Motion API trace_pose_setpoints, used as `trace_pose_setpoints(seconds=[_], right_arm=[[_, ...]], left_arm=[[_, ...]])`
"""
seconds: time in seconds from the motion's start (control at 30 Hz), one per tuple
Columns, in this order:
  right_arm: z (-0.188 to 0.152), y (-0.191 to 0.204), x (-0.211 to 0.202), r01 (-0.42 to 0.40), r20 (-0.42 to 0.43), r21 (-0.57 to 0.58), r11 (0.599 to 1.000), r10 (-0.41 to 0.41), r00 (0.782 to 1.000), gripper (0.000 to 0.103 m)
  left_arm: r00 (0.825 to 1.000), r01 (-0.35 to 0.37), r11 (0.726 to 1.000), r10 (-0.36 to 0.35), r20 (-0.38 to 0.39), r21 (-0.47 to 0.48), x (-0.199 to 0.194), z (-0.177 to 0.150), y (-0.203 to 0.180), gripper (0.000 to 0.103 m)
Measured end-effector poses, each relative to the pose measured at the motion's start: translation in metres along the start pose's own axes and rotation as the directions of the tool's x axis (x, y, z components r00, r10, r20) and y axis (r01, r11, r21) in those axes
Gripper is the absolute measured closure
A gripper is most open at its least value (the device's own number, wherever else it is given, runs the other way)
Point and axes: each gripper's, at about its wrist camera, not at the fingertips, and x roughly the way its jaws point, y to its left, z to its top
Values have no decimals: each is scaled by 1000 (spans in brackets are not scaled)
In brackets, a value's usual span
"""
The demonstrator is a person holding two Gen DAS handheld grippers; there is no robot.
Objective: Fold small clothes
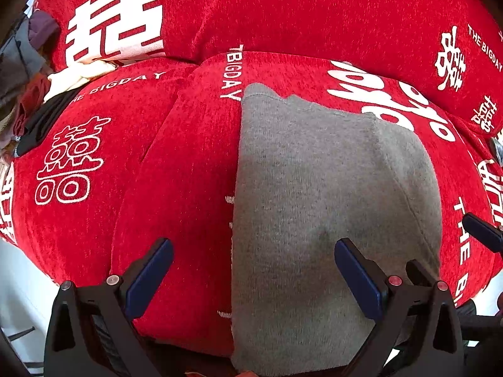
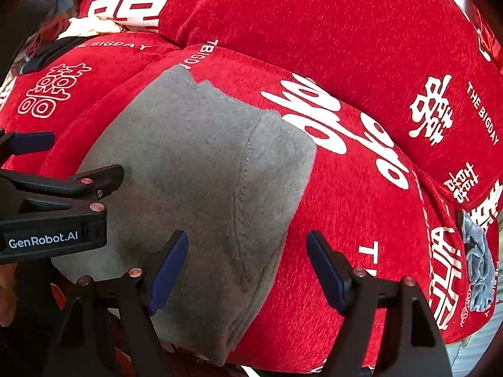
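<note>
A small grey knit garment lies folded flat on a red sofa cover printed with white characters. It also shows in the right wrist view, with a seam running down it. My left gripper is open and empty, its jaws astride the garment's left edge. My right gripper is open and empty, its jaws astride the garment's right edge. The left gripper's body shows at the left of the right wrist view, over the garment.
A red back cushion rises behind the seat. A heap of mixed clothes lies at the far left. A crumpled grey-blue cloth sits at the seat's right end. White floor shows below the seat edge.
</note>
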Motion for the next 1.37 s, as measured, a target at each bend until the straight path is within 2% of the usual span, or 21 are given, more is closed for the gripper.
trace_pose_setpoints(seconds=[0.37, 1.03, 1.23, 1.37], right_arm=[[6, 5, -1, 40, 8, -22, 999, -40, 999, 23], [16, 21, -2, 51, 6, -55, 997, -51, 999, 23], [15, 20, -3, 46, 12, -57, 997, -46, 999, 23], [13, 19, -3, 42, 17, -50, 998, -42, 999, 23]], left_arm=[[1000, 20, 1000, -20, -4, -10, 3, 3, 3, 0], [999, 49, 999, -49, -3, -24, 4, 6, 11, 0], [999, 28, 999, -27, 44, -22, -3, 3, 12, 0], [999, 27, 1000, -27, 31, -14, -4, 3, 12, 0]])
